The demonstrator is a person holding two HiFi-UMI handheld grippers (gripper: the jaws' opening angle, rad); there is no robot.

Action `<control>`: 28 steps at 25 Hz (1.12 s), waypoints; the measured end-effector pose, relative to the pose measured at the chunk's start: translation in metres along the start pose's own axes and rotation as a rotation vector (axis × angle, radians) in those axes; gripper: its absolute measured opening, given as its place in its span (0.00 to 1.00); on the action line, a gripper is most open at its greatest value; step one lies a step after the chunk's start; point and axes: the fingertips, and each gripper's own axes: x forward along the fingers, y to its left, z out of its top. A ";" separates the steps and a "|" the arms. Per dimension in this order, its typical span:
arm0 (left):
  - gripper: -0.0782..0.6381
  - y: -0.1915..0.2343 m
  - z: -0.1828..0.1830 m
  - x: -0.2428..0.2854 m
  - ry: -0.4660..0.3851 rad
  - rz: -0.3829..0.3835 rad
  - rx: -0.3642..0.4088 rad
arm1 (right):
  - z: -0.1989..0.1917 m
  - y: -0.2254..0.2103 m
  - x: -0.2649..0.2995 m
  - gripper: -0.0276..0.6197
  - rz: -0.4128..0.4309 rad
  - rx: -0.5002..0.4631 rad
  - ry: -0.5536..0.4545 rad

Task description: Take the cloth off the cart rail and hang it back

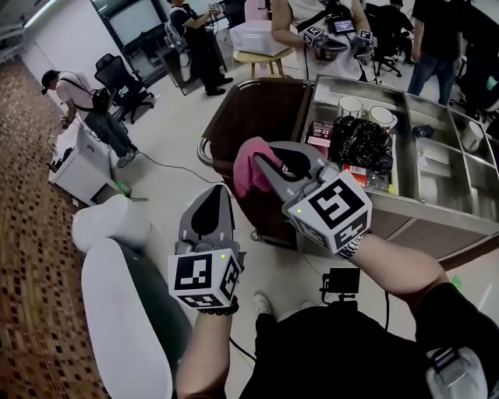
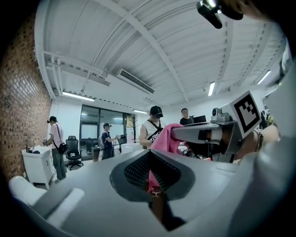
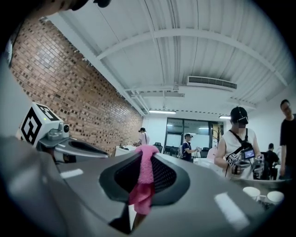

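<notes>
The pink cloth [image 1: 248,167] hangs bunched from the tip of my right gripper [image 1: 261,164], which is shut on it above the floor beside the brown cart [image 1: 265,105]. In the right gripper view the cloth [image 3: 144,178] drapes over the closed tips of the right gripper [image 3: 147,150] and down between the pads. My left gripper [image 1: 224,189] is just left of the cloth and lower, with its jaws together. In the left gripper view the cloth [image 2: 165,138] shows ahead at the right gripper [image 2: 185,134]; a pink sliver sits between the left pads, and whether it is pinched is unclear. The cart rail [image 1: 204,148] is bare.
The cart's steel top [image 1: 437,206] holds bowls [image 1: 350,105], a black bag [image 1: 360,144] and packets. A white chair [image 1: 117,304] stands at lower left and a white cabinet [image 1: 78,167] farther left. Several people stand around the room, one right behind the cart [image 1: 320,19].
</notes>
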 end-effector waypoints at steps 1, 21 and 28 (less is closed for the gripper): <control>0.11 0.001 -0.004 0.008 -0.001 -0.014 0.000 | -0.006 -0.007 0.004 0.09 -0.014 0.003 0.002; 0.11 0.282 -0.022 0.036 -0.003 -0.327 -0.109 | -0.058 0.032 0.269 0.09 -0.406 -0.027 0.199; 0.11 0.295 -0.030 0.059 0.007 -0.432 -0.142 | -0.109 0.038 0.280 0.09 -0.455 0.030 0.329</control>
